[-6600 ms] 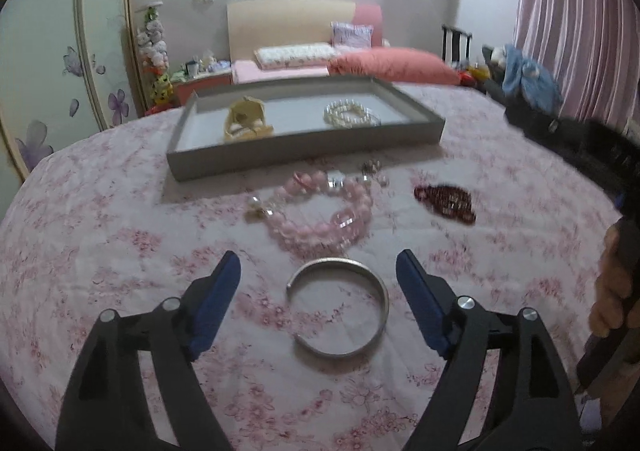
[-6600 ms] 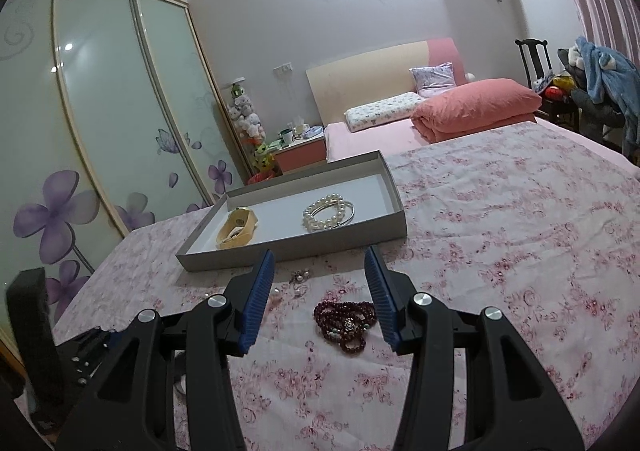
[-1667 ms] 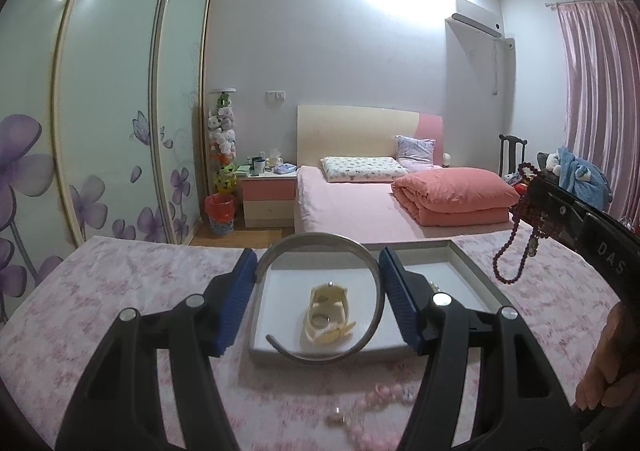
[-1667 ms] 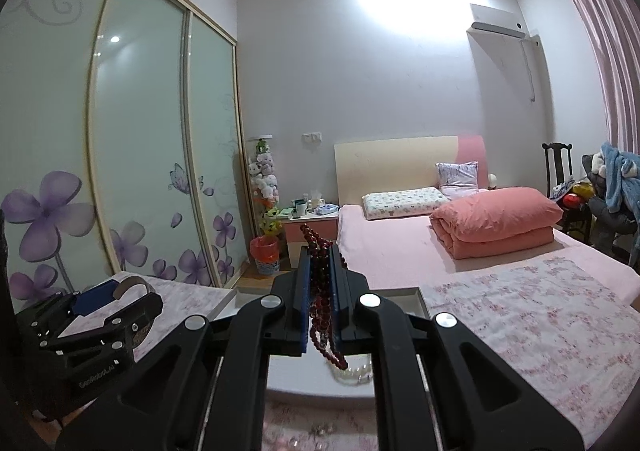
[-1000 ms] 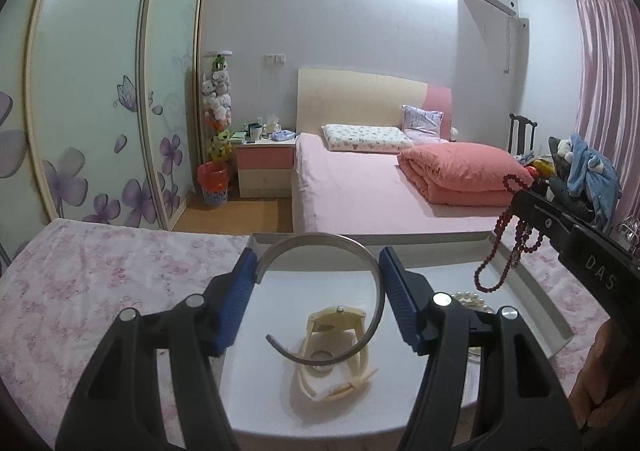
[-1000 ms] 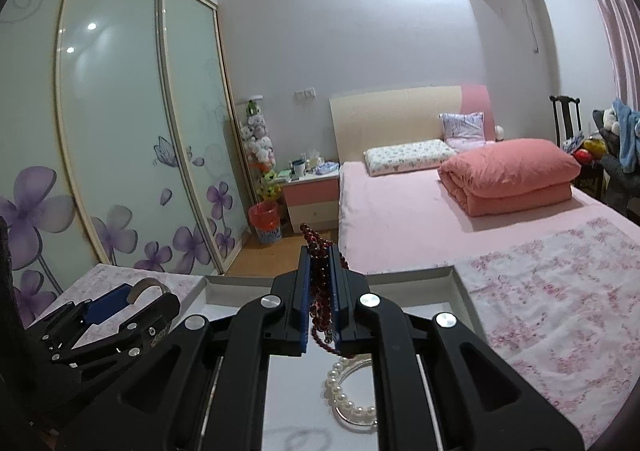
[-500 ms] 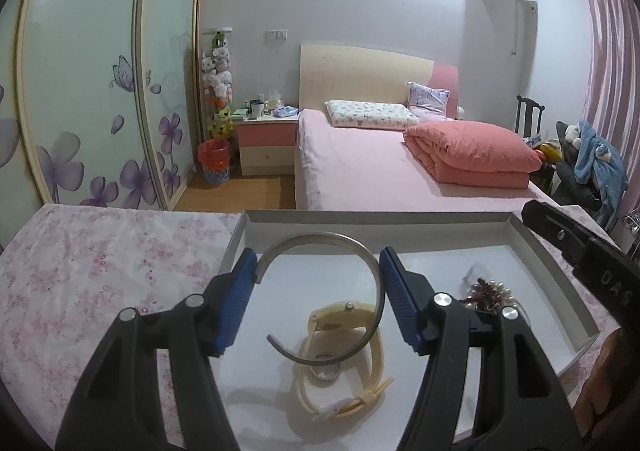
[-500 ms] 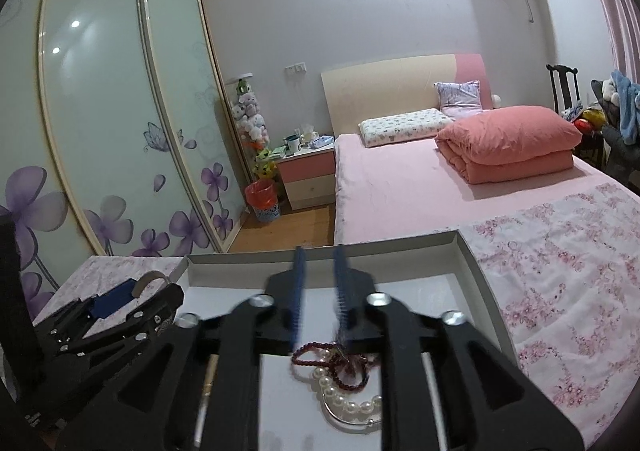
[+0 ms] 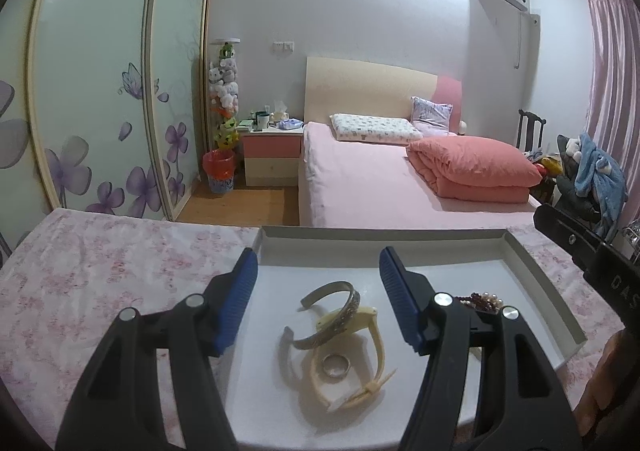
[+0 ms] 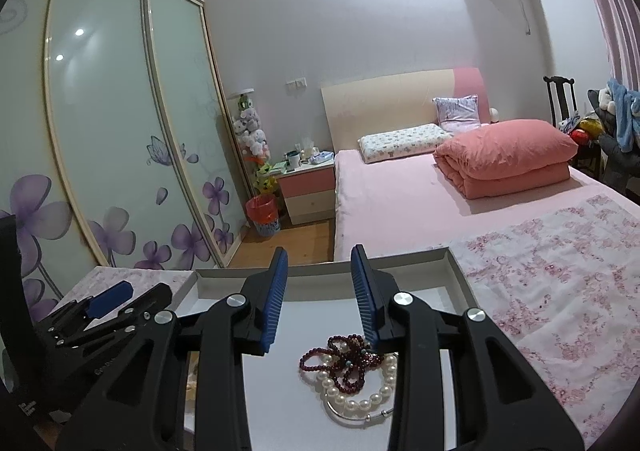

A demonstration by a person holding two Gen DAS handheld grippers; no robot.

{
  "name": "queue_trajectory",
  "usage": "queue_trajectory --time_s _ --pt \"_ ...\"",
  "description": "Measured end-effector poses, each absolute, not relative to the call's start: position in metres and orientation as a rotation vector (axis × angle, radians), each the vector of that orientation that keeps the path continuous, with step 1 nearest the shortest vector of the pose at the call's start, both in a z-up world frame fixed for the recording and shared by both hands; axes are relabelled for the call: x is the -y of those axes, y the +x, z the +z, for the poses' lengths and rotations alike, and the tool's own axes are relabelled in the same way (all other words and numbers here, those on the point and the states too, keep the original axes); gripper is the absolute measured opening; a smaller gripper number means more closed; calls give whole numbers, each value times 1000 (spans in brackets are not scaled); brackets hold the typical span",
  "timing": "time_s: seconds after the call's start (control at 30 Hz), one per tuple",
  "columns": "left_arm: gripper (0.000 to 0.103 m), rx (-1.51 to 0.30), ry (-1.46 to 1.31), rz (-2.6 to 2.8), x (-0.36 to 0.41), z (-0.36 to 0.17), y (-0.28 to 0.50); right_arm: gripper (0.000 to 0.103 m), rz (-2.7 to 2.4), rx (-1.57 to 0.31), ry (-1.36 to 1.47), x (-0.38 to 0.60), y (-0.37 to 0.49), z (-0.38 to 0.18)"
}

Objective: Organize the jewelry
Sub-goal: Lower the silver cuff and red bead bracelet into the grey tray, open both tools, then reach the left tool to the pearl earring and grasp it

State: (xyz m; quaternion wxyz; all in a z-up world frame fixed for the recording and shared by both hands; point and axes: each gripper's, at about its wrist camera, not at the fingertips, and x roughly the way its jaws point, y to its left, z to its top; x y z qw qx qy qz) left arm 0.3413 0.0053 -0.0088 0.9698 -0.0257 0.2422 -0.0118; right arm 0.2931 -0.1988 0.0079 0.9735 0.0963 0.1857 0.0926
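Observation:
A silver bangle (image 9: 346, 316) lies in the grey tray (image 9: 536, 283), resting on a yellow watch (image 9: 376, 335). My left gripper (image 9: 317, 251) hovers just above them, open, with nothing between its blue pads. A dark red bead bracelet (image 10: 352, 355) lies in the tray (image 10: 460, 275) across a pearl bracelet (image 10: 360, 403). Over it, my right gripper (image 10: 319, 251) has its jaws opening and nothing between them. The beads and pearls (image 9: 478, 297) also show behind the left gripper's right finger. The left gripper's fingers (image 10: 110, 297) appear at the left of the right wrist view.
The tray sits on a pink flowered tablecloth (image 9: 100, 271), near its far edge. Past the table are a pink bed (image 10: 400, 203), a nightstand (image 9: 274, 159) and sliding wardrobe doors (image 10: 120, 131). A hand (image 9: 608, 391) shows at the lower right.
The bangle has left the left jaws and now lies on the watch in the tray. The red beads dropped from the right gripper onto the pearls, and its jaws spread apart.

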Motion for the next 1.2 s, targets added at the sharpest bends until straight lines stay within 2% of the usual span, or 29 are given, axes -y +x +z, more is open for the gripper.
queue_trajectory --time_s 0.2,0.37,0.6,0.73,0.83,1.2 --pt "62 -496 -46 -48 -16 0 304 34 201 -364 171 201 270 16" --pt "61 -583 -12 -121 -18 -15 267 34 213 -374 145 206 239 18" --pt "43 -759 63 -227 -19 -56 231 34 220 -414 126 214 206 9" --pt "42 -805 102 -267 -18 -66 217 35 221 -429 128 219 197 7" --pt "42 -830 145 -290 -13 -72 212 42 217 -425 130 223 193 9" --pt "40 -890 157 -306 11 -82 233 42 222 -436 150 227 192 4"
